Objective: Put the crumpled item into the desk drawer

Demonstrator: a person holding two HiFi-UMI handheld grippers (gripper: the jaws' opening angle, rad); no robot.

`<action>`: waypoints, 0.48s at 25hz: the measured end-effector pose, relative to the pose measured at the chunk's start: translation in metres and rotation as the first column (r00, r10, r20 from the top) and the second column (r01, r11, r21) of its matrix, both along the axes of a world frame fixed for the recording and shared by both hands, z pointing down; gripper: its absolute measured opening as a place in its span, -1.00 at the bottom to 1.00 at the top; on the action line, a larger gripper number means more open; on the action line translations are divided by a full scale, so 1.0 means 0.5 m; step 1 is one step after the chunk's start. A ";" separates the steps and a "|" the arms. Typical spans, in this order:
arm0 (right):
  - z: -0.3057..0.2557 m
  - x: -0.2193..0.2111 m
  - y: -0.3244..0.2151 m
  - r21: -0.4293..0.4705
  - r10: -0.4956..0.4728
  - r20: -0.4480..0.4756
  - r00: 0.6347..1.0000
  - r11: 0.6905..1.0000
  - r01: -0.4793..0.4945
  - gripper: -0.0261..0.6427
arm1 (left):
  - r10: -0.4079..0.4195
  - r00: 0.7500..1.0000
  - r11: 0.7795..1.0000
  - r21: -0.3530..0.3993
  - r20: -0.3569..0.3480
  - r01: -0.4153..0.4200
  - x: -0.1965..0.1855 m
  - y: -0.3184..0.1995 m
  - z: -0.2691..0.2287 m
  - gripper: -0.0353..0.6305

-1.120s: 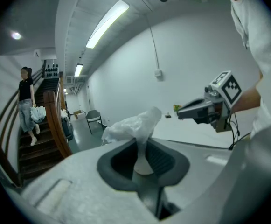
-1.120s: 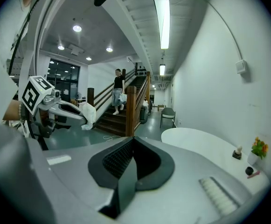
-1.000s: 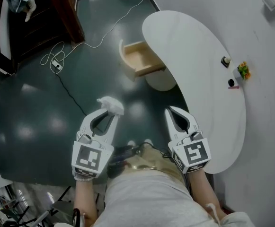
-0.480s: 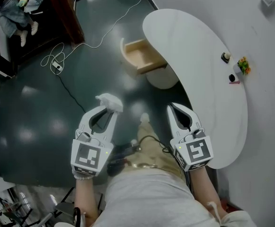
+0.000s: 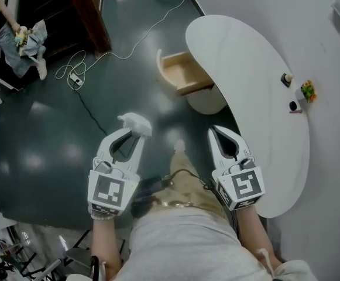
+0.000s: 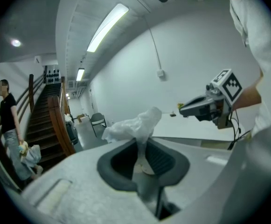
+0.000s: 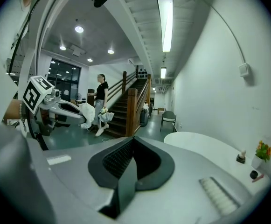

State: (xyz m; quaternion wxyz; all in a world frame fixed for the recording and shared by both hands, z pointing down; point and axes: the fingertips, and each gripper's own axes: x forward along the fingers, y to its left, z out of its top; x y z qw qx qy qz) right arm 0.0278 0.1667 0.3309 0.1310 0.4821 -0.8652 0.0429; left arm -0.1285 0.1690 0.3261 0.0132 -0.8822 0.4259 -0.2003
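While the left gripper (image 5: 131, 134) hangs low over the dark floor (image 5: 52, 145), its fingers are clamped tight on the wad (image 5: 136, 122), a crumpled white scrap puffing out past the tips. Beside it, across the person's leg (image 5: 184, 168), the right gripper (image 5: 213, 132) has its jaws pressed together with only air ahead of them.

Further out, well clear of both grippers, the drawer (image 5: 181, 76) stands pulled open from under the desk (image 5: 246, 69), its pale wooden bottom in plain sight. Dark floor lies between wad and drawer.

On the desk's far edge by the wall sit a little plant (image 5: 308, 90) and two small dark bits (image 5: 286, 78), too small to name. Off to the left a white cable (image 5: 79, 69) loops across the floor, and beyond it a person (image 5: 17, 37) stands at the stairs (image 5: 88, 10).
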 end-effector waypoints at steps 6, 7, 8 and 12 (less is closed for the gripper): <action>0.001 0.005 -0.059 -0.002 -0.019 0.002 1.000 1.000 0.019 -0.91 | -0.032 0.999 0.999 -0.005 -0.016 0.032 0.004 -0.052 0.000 -0.75; 0.002 0.007 -0.072 -0.002 -0.022 0.003 1.000 1.000 0.022 -0.91 | -0.035 0.999 0.999 -0.009 -0.019 0.035 0.008 -0.063 0.001 -0.75; 0.003 0.008 -0.085 -0.002 -0.025 0.004 1.000 1.000 0.025 -0.91 | -0.033 0.999 0.999 -0.007 -0.016 0.033 0.011 -0.076 0.002 -0.75; 0.009 0.019 -0.143 -0.003 -0.035 0.007 0.999 0.999 0.035 -0.91 | -0.028 1.000 1.000 -0.005 -0.009 0.028 0.026 -0.132 0.007 -0.75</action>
